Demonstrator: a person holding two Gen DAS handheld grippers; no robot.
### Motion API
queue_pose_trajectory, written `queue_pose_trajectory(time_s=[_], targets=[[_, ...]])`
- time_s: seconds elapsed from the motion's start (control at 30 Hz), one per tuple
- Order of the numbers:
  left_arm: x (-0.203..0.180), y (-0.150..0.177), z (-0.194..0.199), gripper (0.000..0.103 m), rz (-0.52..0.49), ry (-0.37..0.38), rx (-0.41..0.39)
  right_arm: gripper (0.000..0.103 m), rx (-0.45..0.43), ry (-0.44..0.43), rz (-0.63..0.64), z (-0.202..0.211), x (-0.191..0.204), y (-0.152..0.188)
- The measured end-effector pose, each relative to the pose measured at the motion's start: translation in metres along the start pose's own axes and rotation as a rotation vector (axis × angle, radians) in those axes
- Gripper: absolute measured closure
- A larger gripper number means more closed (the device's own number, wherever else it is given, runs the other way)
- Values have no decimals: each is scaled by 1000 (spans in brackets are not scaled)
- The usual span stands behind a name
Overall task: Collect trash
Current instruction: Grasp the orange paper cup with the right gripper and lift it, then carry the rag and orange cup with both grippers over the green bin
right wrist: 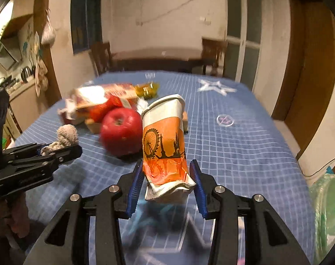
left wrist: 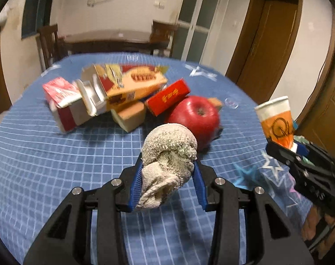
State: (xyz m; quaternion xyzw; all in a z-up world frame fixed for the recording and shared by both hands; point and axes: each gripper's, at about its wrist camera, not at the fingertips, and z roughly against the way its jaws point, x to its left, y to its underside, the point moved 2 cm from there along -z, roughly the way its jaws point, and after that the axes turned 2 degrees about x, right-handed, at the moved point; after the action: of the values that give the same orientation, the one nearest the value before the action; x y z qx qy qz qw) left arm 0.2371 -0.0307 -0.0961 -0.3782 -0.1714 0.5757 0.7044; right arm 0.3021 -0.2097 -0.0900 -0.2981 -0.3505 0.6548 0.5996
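Note:
My left gripper (left wrist: 168, 161) is shut on a balled-up grey knitted cloth (left wrist: 169, 145), held above the blue checked tablecloth (left wrist: 57, 165). My right gripper (right wrist: 166, 165) is shut on the crumpled base of an orange and white paper cup (right wrist: 163, 137), which stands upright above the table. In the left wrist view the cup (left wrist: 275, 119) and the right gripper (left wrist: 286, 149) show at the right edge. The right wrist view has the left gripper (right wrist: 63, 150) and the cloth (right wrist: 67, 135) at its left.
A red apple (left wrist: 193, 114) lies just beyond both grippers. Behind it is a pile of cartons: an orange box (left wrist: 132, 81), a red box (left wrist: 167, 96), a red and white carton (left wrist: 61, 101). A clear lid (right wrist: 224, 120) lies to the right. A green bag (right wrist: 326, 209) hangs past the table's right edge.

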Motion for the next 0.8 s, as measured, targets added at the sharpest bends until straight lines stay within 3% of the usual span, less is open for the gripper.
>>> queue_pose_trajectory(time_s=[0.37,0.8], targets=[[-52,13,89,64,-90,0,-236,59,-203,81,1,107,14,12],[-126,-8,97,64,-167,79,-286,59,-243,180,-58,182,-39,16]])
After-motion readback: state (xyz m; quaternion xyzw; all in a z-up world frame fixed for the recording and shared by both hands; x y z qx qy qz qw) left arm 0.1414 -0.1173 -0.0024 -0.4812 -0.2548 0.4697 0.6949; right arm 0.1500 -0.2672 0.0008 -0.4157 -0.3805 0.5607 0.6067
